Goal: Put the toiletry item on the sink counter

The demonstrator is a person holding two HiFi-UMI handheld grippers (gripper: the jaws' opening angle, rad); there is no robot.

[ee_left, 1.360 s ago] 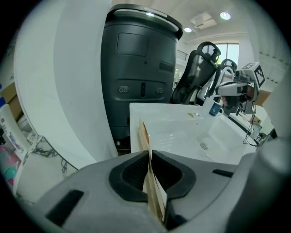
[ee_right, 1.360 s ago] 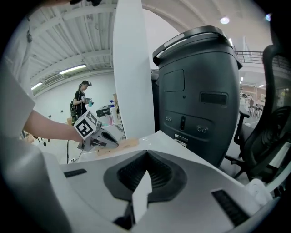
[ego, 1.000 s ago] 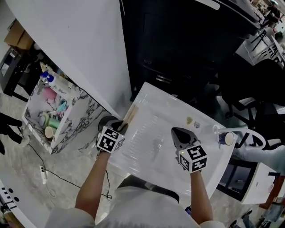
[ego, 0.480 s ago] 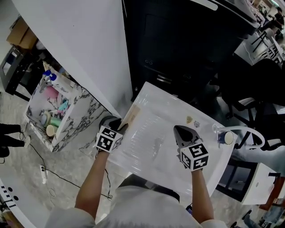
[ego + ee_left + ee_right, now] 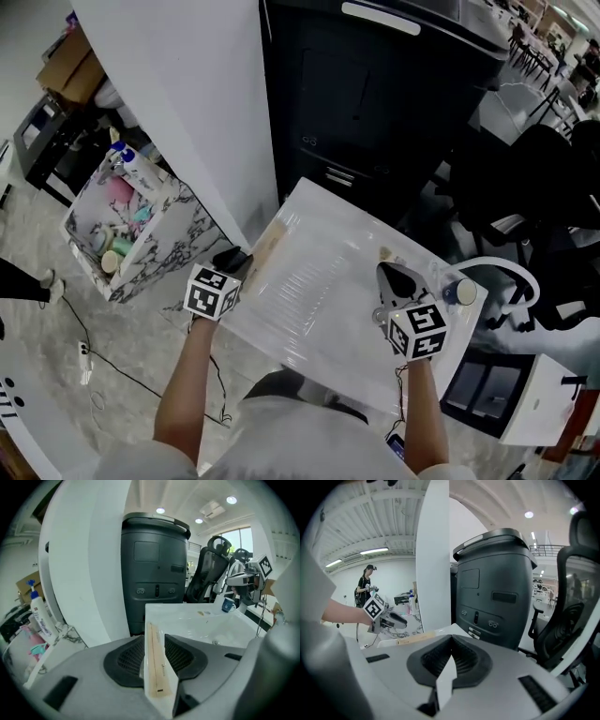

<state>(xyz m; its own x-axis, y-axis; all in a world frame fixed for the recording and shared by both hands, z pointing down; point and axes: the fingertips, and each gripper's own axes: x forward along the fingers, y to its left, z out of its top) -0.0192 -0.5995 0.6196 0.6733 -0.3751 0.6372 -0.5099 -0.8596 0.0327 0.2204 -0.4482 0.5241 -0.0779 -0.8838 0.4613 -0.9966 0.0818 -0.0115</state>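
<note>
Currently a white partition (image 5: 178, 103) is filling the far left and a dark cabinet (image 5: 375, 103) is standing at the far centre, just behind the sink.

White sink counter (image 5: 309, 314) is lying at the centre, tilted across the head view, with its basin bare.

Marbled crate (image 5: 159, 246) is sitting on the floor to the left, well apart from the sink. It is holding bottles and tubes, among them a white pump bottle (image 5: 141, 169) with a blue top.

Left gripper (image 5: 234, 257) is hanging at the near left edge of the sink. Its jaws are standing wide and are closing at this moment. The toiletry item, a long flat wood-coloured box (image 5: 153, 658), is lying between them. In the left gripper view a gap is showing beside the left pad, and neither pad is visibly pressing on the box, so the gripper is not gripping it.

Right gripper (image 5: 391, 272) is hovering over the right part of the sink, with its jaws together and nothing between them.

Box placement: it is resting on the sink's left rim, lengthwise from near to far, with its near end between the left jaws.

Small blue cup (image 5: 457, 292) is standing on the right end of the counter, just beside the right gripper.
</note>
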